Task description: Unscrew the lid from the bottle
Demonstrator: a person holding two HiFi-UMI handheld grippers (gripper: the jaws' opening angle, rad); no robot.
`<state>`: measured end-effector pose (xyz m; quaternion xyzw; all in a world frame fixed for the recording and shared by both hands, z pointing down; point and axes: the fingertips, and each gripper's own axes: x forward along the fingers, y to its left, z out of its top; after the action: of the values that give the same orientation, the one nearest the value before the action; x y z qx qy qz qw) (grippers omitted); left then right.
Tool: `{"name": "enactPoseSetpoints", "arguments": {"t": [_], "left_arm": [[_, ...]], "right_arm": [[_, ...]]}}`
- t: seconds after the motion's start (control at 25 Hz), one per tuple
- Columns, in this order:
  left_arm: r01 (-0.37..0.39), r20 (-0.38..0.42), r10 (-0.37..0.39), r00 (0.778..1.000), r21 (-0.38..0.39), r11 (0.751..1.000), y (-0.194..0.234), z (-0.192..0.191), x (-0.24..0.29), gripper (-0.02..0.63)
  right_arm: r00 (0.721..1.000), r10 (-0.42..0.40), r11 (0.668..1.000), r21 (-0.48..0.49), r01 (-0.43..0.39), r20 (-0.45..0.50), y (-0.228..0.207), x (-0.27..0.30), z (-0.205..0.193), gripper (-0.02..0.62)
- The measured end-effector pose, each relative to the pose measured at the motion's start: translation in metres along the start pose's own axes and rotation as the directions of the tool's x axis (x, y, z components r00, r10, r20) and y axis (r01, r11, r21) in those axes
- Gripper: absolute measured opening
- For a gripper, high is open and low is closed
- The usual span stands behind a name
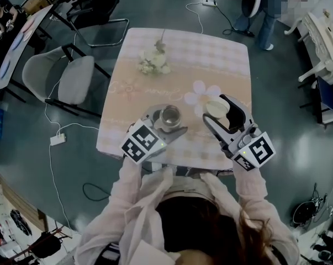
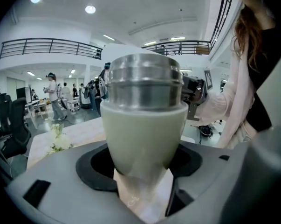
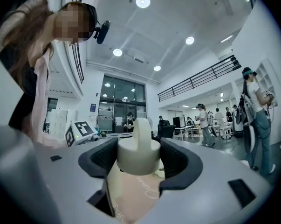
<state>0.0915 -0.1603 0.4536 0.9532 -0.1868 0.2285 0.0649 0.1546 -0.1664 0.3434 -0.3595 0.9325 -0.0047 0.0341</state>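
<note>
Both forearms in pale sleeves reach over the near edge of the table (image 1: pixel 221 54). The left gripper (image 1: pixel 167 120) tilts downward, its jaws pinching the bottle (image 2: pixel 145 134) by its pale body, steel neck bare. Just right of it, the right gripper (image 1: pixel 216 111) lies level, jaws clamped on the lid (image 3: pixel 138 155). The marker cubes hide both hands. The jaws hide the bottle's base.

Wears loose pale-pink long sleeves (image 1: pixel 127 184) over a dark top (image 2: pixel 266 78), with long brown hair (image 1: pixel 210 225) and a black head-mounted camera (image 3: pixel 103 31). Shows smooth grey moulded shells on left gripper (image 1: pixel 167 120) and right gripper (image 1: pixel 215 109), black-lined at the jaws. Bears a white cube (image 1: pixel 142 143) with black square markers on each.
</note>
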Motion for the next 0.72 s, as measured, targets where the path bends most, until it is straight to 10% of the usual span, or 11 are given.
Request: {"name": "enactPoseSetpoints", "arguments": {"t": [0.36, 0.72], "left_arm": [[-0.134, 0.080, 0.132, 0.988, 0.022, 0.991, 0.020, 0.018, 0.003, 0.316], [-0.206, 0.108, 0.206, 0.972, -0.010, 0.978, 0.028, 0.019, 0.008, 0.316]], "right_arm": [[0.975, -0.217, 0.975, 0.027, 0.219, -0.051, -0.042, -0.020, -0.021, 0.299], [0.955, -0.272, 0.962, 0.003, 0.274, -0.119, -0.049, -0.032, -0.050, 0.299]]}}
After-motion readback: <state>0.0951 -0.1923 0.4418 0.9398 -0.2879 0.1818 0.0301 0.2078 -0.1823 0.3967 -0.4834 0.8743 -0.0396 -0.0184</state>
